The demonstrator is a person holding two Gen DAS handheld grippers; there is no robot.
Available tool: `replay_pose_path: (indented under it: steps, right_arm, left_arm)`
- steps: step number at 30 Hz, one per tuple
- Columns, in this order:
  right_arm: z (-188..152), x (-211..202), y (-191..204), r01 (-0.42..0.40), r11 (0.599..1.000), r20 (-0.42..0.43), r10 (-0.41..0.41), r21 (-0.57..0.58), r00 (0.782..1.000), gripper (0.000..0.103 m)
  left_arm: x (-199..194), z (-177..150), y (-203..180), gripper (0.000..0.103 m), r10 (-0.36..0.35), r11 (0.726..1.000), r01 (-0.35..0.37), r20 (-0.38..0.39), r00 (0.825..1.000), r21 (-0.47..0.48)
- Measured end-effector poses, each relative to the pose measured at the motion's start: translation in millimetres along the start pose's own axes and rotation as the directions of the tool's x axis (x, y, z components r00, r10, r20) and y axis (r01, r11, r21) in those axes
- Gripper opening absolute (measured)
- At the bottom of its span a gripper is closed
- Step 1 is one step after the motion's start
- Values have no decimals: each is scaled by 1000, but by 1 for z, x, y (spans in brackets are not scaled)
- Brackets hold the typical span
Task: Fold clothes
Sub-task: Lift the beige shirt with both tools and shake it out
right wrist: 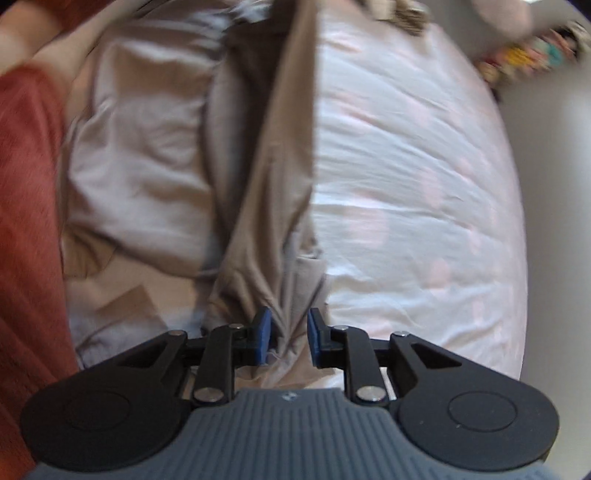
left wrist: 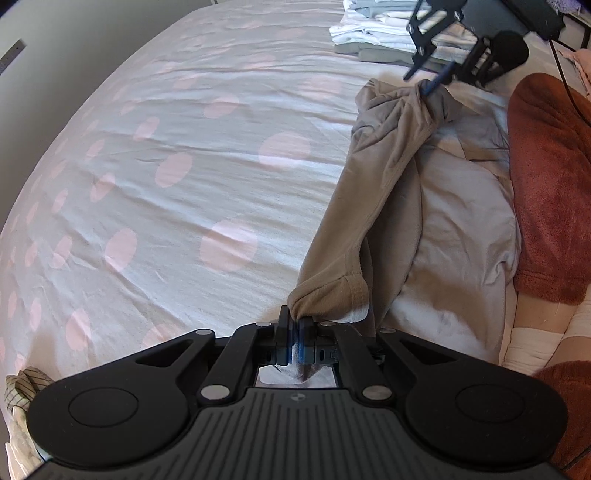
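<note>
Polka-dot bedsheet (left wrist: 177, 155) is taking up most of the left wrist view, white with pink dots, and the whole left half of the bed is lying bare and wrinkled, so plenty of room on that side. Over toward the right edge of the bed a rust-colored fuzzy blanket (left wrist: 546, 192) is crowding things, and a stack of folded clothes (left wrist: 373, 33) is sitting at the far edge.

The taupe shirt (left wrist: 373, 192) is stretching in a long band along the right part of the bed, running between the two tools. The left gripper (left wrist: 295, 328) is pinching one end of it, blue pads squeezed together with fabric bunching out. At the far end the right gripper (right wrist: 289, 334) is showing its pads spread apart, with the shirt's fabric sitting in the gap and only loosely between them; that view is blurry, so I can't tell if either pad is touching cloth. A paler grey garment (left wrist: 461, 221) is lying just under and beside the shirt, against the blanket's edge.
</note>
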State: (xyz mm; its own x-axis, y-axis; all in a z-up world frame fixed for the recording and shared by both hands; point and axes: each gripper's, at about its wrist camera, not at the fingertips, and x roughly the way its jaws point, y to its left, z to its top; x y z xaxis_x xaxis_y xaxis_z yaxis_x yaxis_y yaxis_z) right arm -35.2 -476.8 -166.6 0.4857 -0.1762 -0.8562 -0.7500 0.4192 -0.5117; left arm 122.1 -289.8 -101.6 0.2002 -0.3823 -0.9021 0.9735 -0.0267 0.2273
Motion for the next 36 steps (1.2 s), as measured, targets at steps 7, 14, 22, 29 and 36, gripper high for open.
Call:
replay_pose_path:
  steps: [7,14,22,29,36]
  right_arm:
    - [4,27,3,-67,998,-80,67,-4,995,6]
    - [-6,-37,-28,239,924,-71,-228,298,971,3]
    - [6,-184,-83,582,528,-70,-700,618,710,3]
    - [31,-295,-85,624,291,-42,-886,725,462,3]
    - [62,-354,-62,611,292,27,-914,736,404,3]
  left_arm:
    - [-9,-4,9,1,18,999,-17,25,1000,-51]
    - [-47,-8,23,1,115,980,-97,99,988,-174]
    - [-155,-4,26,1,245,924,-133,289,925,-358]
    - [-280,-3,8,1,477,851,-284,424,770,-442]
    - [-395,-3,-14,1,655,750,-396,510,557,-531]
